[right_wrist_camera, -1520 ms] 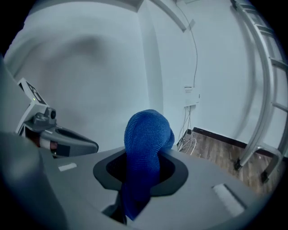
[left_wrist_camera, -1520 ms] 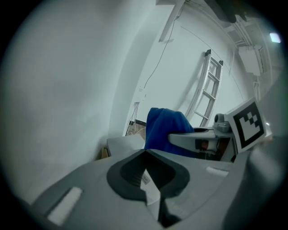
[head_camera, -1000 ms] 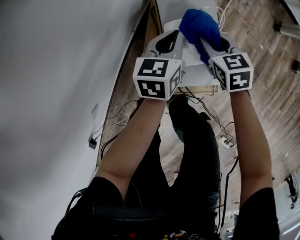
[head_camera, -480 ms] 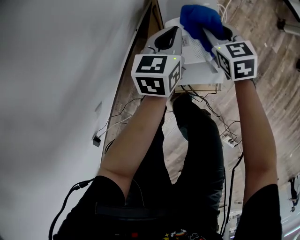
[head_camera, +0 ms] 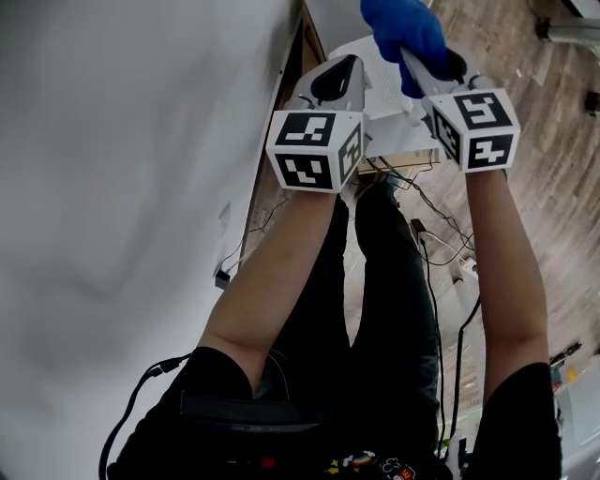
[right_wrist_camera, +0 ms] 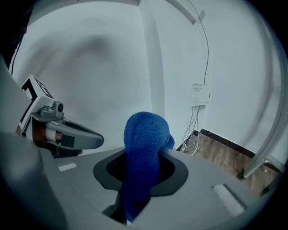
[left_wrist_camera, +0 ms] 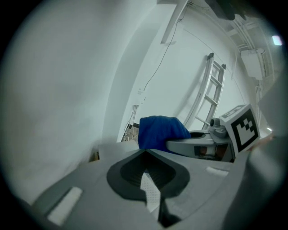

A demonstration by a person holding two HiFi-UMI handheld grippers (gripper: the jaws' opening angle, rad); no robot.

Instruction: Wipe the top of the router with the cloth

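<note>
Overhead, the right hand-held gripper (head_camera: 417, 67) clamps a bunched blue cloth (head_camera: 401, 28) between its jaws, the wad bulging out past the tips at 12 o'clock in the head view. The white router (head_camera: 386, 94) lies just below and between the two tools, its perforated top showing at about 12 o'clock from the person's forearms. The left hand-held gripper (head_camera: 336, 82) sits beside the router at 11 o'clock, jaws together with nothing between them, and seems only to keep station there; whether it touches the casing cannot be told. The cloth overlaps the router's far end in the head view, but neither gripper view shows the router, so contact is unconfirmed. Judging from this, the cloth is gathered and brought to the work, and the wipe itself is at most partly done: the near stretch of the top lies bare, toward 6 o'clock. Cables (head_camera: 441, 234) trail over the wooden floor (head_camera: 544, 187) below.
</note>
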